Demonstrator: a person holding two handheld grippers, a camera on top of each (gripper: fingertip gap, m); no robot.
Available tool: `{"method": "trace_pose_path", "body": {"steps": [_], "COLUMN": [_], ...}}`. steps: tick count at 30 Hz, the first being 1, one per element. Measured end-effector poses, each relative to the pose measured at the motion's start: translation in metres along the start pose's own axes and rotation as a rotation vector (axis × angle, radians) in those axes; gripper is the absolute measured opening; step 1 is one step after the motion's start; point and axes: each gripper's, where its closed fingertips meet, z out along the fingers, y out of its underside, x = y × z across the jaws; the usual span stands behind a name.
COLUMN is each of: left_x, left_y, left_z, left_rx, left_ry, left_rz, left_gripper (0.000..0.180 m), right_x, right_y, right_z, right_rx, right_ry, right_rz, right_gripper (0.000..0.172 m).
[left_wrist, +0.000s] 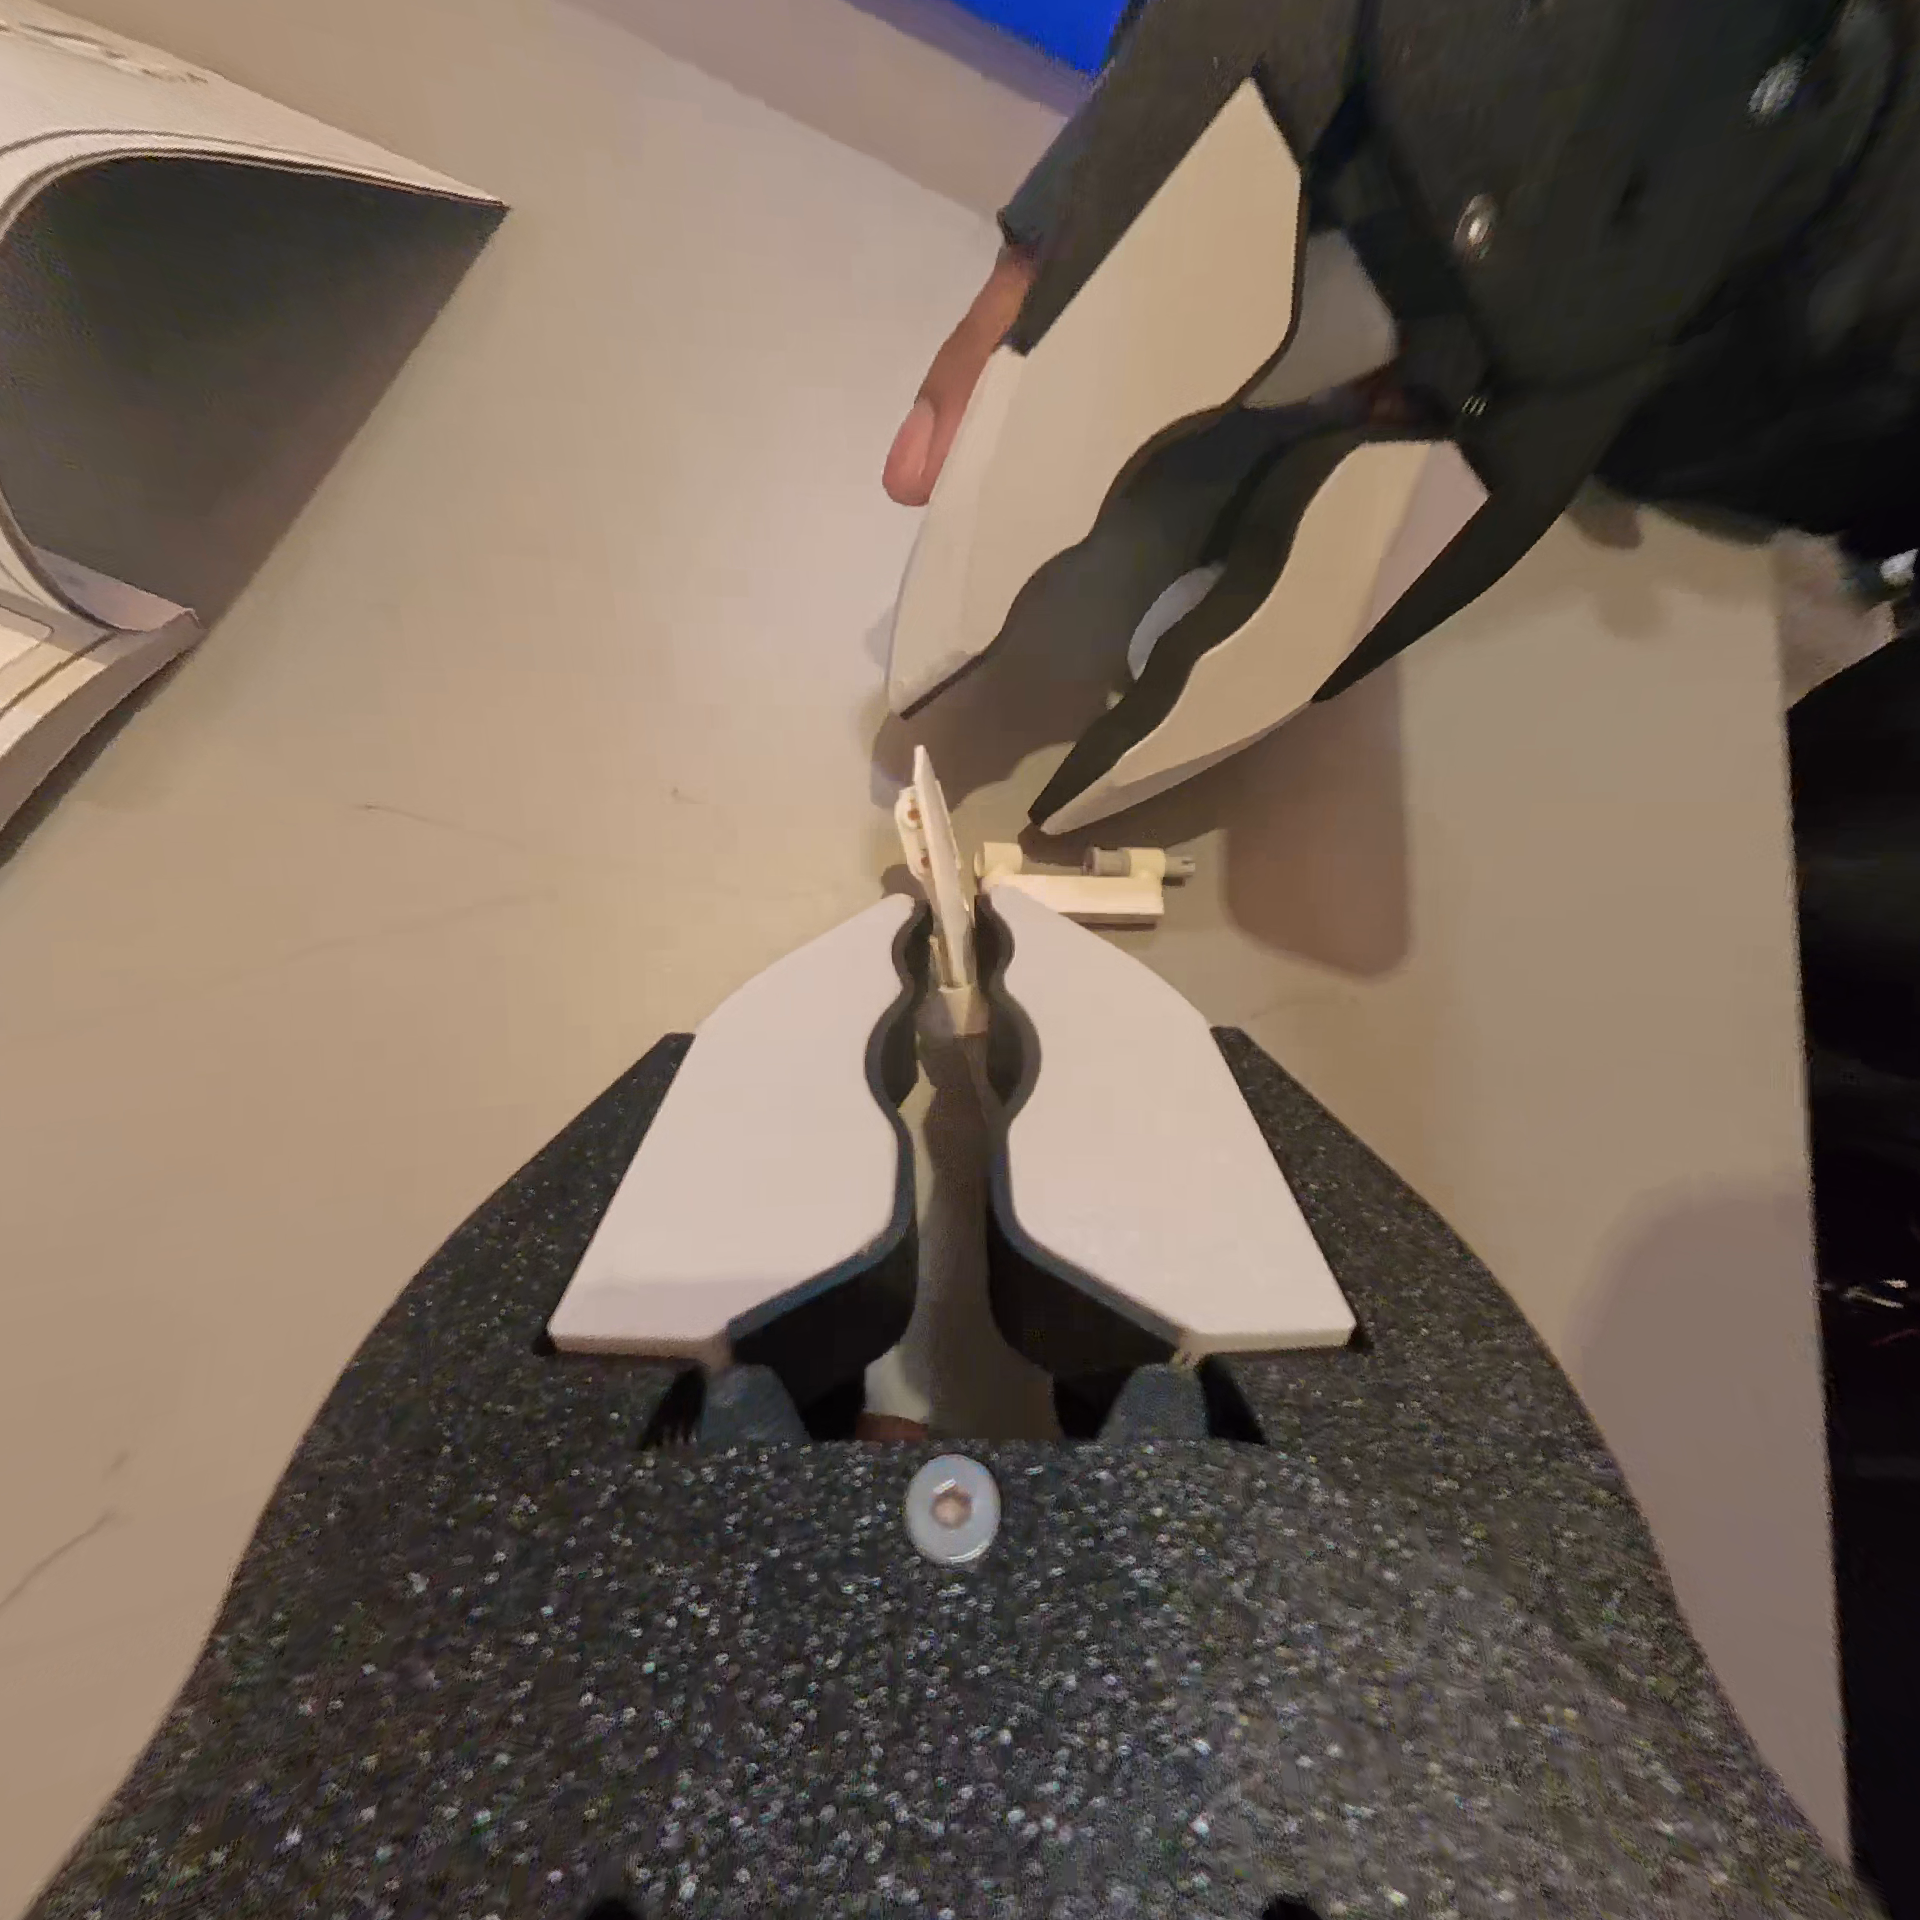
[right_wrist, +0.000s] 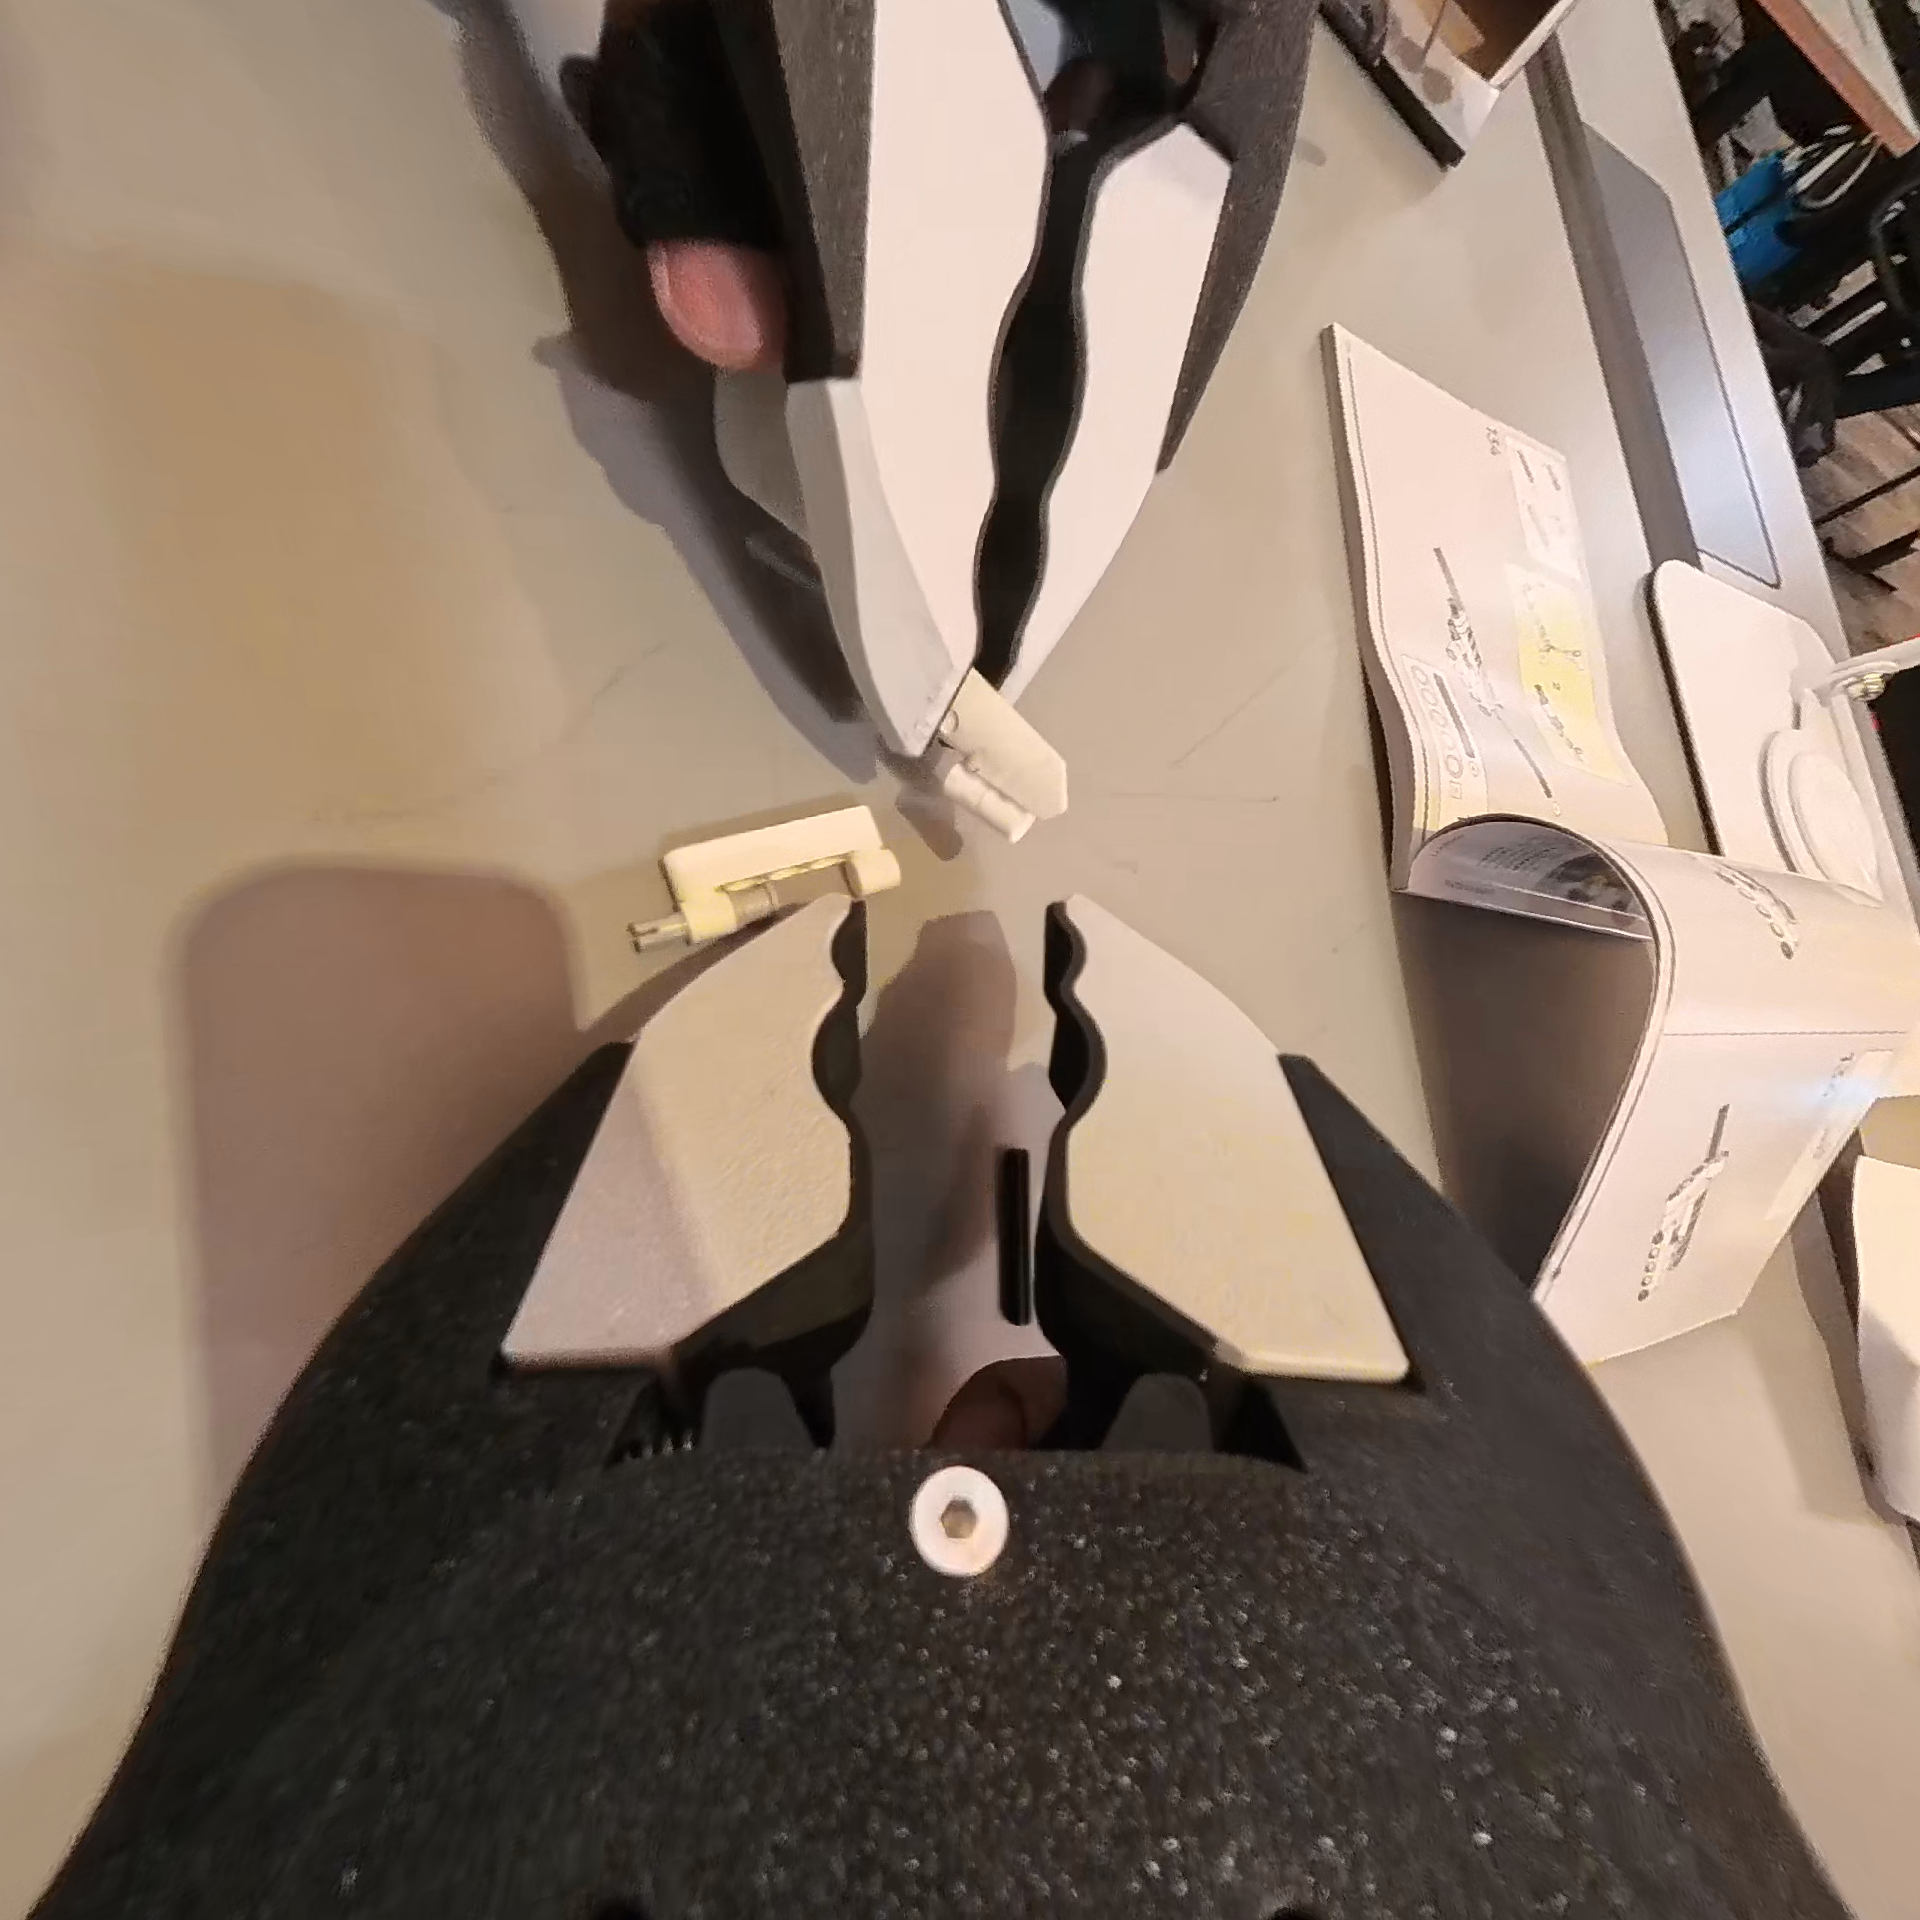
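White plastic is what my left fingers (left_wrist: 948, 909) have hold of: a small flat brick-built piece (left_wrist: 935, 831) stands on edge between the two tips, which are nearly closed and press on it from either side. In the right wrist view the same piece (right_wrist: 1003, 753) sticks out beyond the tips of the left gripper (right_wrist: 961, 691), lifted clear of the surface, with a short row of round sleeves along its lower edge.

My right fingers (right_wrist: 956, 914) stand well apart with only bare surface and their own shadow between them; they hold nothing. Just beside the right gripper's left tip, perhaps touching it though I cannot tell, lies a second white piece (right_wrist: 779, 852), flat on the surface (right_wrist: 312, 520), with a grey pin poking out of one end. From the left wrist view this second piece (left_wrist: 1081, 883) lies just beyond my left fingertips, and the right gripper (left_wrist: 1039, 821) comes down with one tip right by it.

As for how far along things are, I judge only from how they lie: two pieces are separate, one in the air in my left fingers and one lying loose, not joined to each other.

Farther out, an open instruction booklet (right_wrist: 1475, 644) lies on the surface to the right, its pages curled up in an arch, and a white boxy thing (right_wrist: 1756, 727) sits beyond it. A bare fingertip (right_wrist: 717, 301) of the person's hand shows beside the left gripper's body.
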Motion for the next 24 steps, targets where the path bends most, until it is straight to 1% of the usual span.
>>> {"method": "trace_pose_path", "body": {"steps": [6,11,16,24], "left_x": [0.003,0.000,0.000,-0.002], "left_y": [-0.012,-0.021,-0.024,-0.025], "left_z": [-0.006,-0.010,-0.011,-0.011], "left_rx": [0.096,0.169,0.193,0.193], "left_ry": [0.111,0.175,0.188,0.165], "left_rz": [-0.166,-0.310,-0.344,-0.327], "left_gripper": [0.008,0.008,0.008,0.008], "right_x": [0.012,0.021,0.025,0.022], "right_y": [-0.001,-0.012,-0.015,-0.014], "right_z": [-0.003,-0.008,-0.009,-0.008], "right_rx": [0.025,0.086,0.101,0.090], "right_ry": [0.107,0.192,0.258,0.246], "right_rz": [-0.060,-0.092,-0.130,-0.144], "right_gripper": [0.035,0.034,0.032,0.031]}}
